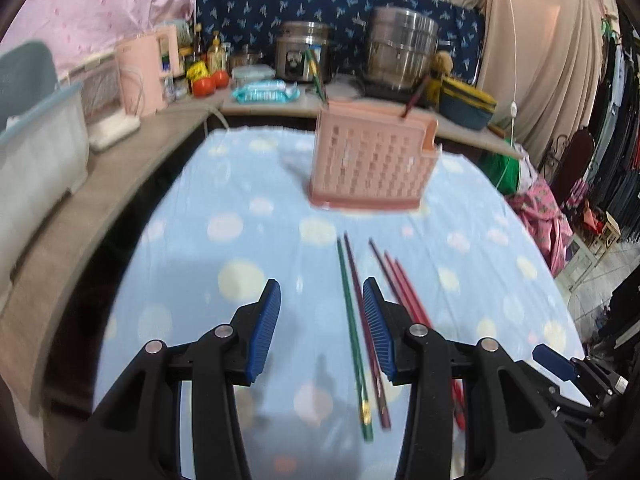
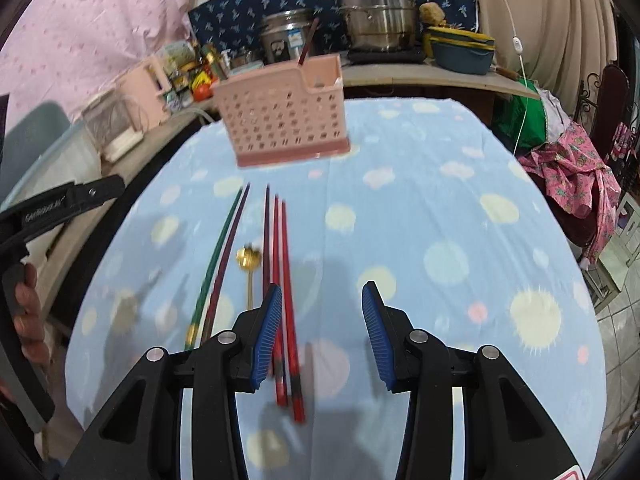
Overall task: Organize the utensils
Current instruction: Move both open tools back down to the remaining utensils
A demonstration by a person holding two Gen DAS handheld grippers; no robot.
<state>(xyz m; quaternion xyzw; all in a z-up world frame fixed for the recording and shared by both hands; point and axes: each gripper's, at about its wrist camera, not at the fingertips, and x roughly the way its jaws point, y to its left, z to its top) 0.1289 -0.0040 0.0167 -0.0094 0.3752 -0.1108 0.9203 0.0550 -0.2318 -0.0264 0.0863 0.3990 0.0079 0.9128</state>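
A pink perforated utensil holder (image 1: 370, 160) (image 2: 282, 116) stands at the far side of the blue dotted tablecloth, with chopsticks sticking out of it. Several chopsticks lie on the cloth: a green one (image 1: 352, 328) (image 2: 216, 256), a maroon one (image 1: 366, 328) (image 2: 226, 260), a dark one (image 2: 266, 236) and two red ones (image 1: 408, 288) (image 2: 286, 280). A gold spoon (image 2: 249, 260) lies between them. My left gripper (image 1: 322, 332) is open above the green and maroon chopsticks. My right gripper (image 2: 320, 336) is open, its left finger over the red chopsticks.
A wooden counter (image 1: 120, 176) runs along the left and back, with a pink kettle (image 1: 146, 68), tomatoes (image 1: 210, 82), a rice cooker (image 1: 304, 54), a steel pot (image 1: 400, 48) and a blue lunch bag (image 1: 466, 104). Clothes (image 2: 568, 168) pile up beyond the table's right edge.
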